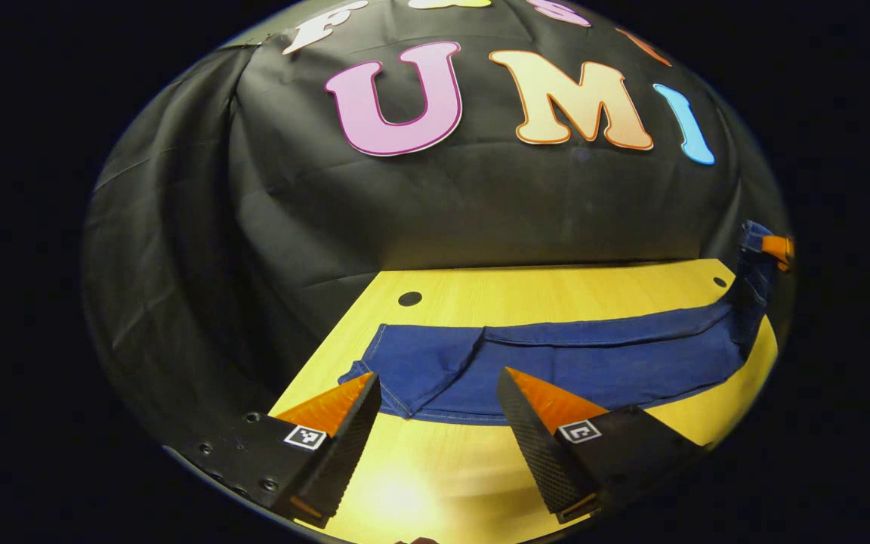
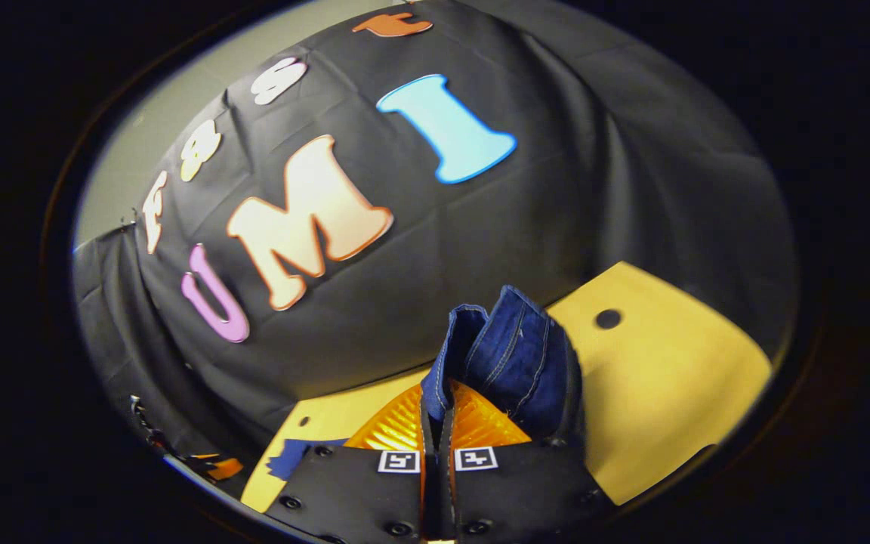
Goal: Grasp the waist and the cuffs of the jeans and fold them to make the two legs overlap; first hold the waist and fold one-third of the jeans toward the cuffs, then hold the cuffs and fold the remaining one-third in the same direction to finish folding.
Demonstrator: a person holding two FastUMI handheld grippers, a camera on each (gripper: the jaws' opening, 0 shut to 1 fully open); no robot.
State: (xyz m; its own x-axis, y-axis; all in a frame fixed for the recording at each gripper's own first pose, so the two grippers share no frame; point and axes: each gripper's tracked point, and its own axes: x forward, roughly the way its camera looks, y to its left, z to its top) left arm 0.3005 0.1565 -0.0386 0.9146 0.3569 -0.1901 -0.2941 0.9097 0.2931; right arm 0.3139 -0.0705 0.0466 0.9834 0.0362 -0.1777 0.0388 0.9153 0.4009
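Dark blue jeans lie stretched across the yellow table, the two legs one on top of the other. Their wider end, likely the waist, is at the left, just beyond my left gripper, which hovers open with nothing between its fingers. The far right end of the jeans is lifted off the table by my right gripper. In the right gripper view that gripper is shut on a bunched, stitched end of the jeans, which stands up above the fingertips. Whether this end is the cuffs I cannot tell for sure.
The table has round holes near its back corners. Black cloth walls close in right behind it and on the left. Bare tabletop lies in front of the jeans, under my left gripper.
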